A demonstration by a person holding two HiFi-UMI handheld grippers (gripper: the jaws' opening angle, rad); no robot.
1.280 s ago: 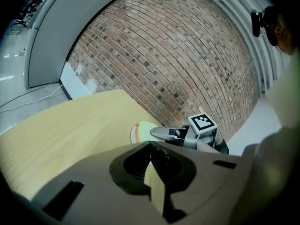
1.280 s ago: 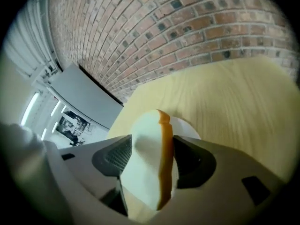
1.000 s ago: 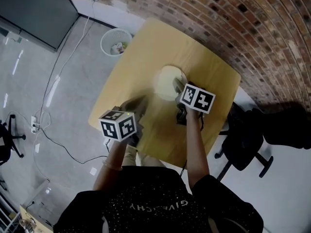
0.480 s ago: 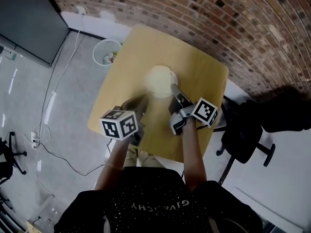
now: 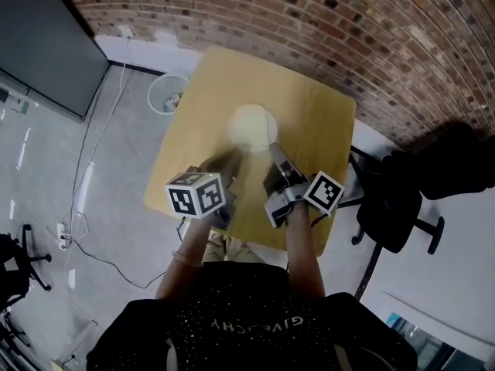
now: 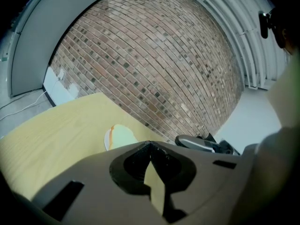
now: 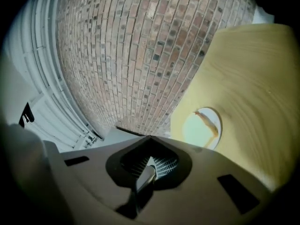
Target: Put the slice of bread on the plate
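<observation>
A round white plate (image 5: 251, 124) sits on the yellow wooden table (image 5: 309, 122); the right gripper view shows a pale slice of bread (image 7: 194, 130) with a brown crust edge lying on it. My right gripper (image 5: 273, 147) hovers just short of the plate on its near right side, jaws shut and empty (image 7: 149, 137). My left gripper (image 5: 230, 159) hangs over the table to the plate's near left. Its jaws meet at the tips with nothing between them (image 6: 150, 144). In the left gripper view the plate (image 6: 119, 137) lies just beyond the jaws.
A brick wall (image 5: 348, 29) runs behind the table. A white wastebasket (image 5: 168, 91) stands on the floor at the table's left. A black office chair (image 5: 394, 207) is at the right, a dark panel (image 5: 39, 45) at far left, and cables (image 5: 85, 207) trail over the floor.
My right gripper has drawn back from over the plate toward me, risen and rolled, its marker cube now lower in view. The left gripper has lifted slightly.
</observation>
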